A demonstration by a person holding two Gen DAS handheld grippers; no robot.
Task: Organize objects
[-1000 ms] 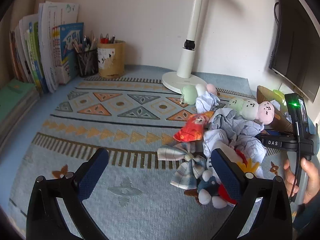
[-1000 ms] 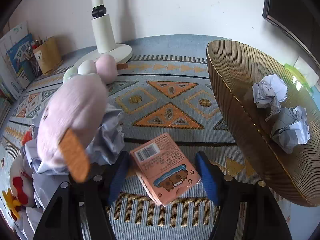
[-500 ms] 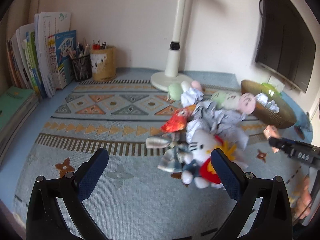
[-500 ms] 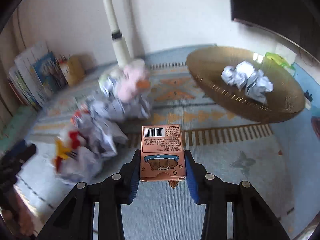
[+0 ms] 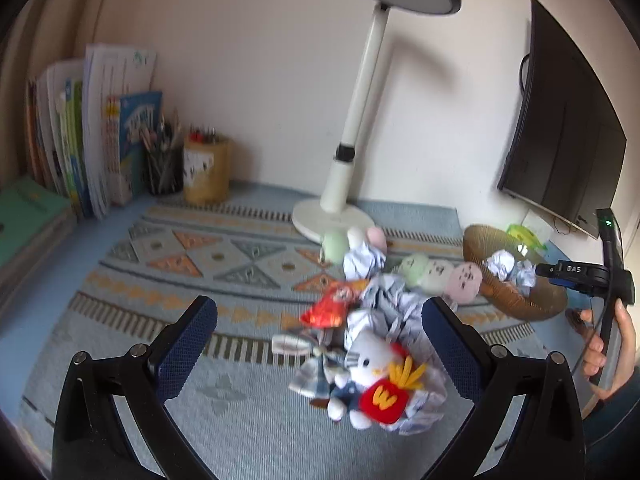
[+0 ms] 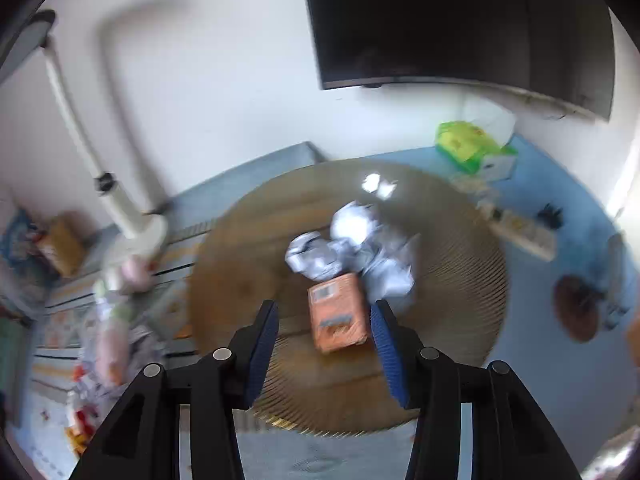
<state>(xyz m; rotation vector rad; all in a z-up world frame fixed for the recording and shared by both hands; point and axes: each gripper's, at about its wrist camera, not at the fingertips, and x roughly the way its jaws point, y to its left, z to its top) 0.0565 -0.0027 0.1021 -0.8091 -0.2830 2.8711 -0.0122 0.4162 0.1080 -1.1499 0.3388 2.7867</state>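
In the left wrist view, the left gripper (image 5: 320, 344) hangs above the patterned mat (image 5: 120, 280) with its blue-padded jaws spread wide and nothing between them. Beyond the fingers lies a heap on the mat: a white cat plush (image 5: 372, 372) with a red pouch at the front, a plaid cloth bow (image 5: 316, 364) beside it, a red-orange wrapper (image 5: 328, 308), crumpled paper (image 5: 384, 308) and a row of pastel round plushes (image 5: 436, 276). Behind the heap stands a white desk lamp (image 5: 352, 140); books (image 5: 92, 140) and pen cups (image 5: 188, 168) line the wall at the left, and a dark monitor (image 5: 560, 140) hangs at the right. A brown ribbed bowl (image 5: 516, 300) with paper balls sits right of the heap, and at the frame's edge a hand (image 5: 608, 344) holds the other tool. In the right wrist view, which is blurred, the right gripper (image 6: 326, 328) is over the bowl (image 6: 460, 280); its jaws are opening. The small orange box (image 6: 338, 314) is between them, close against the right-hand pad and clear of the left-hand one, and it appears to rest in the bowl just beside the paper wads (image 6: 352, 248). A green packet (image 6: 468, 144) lies on the blue table near the wall.
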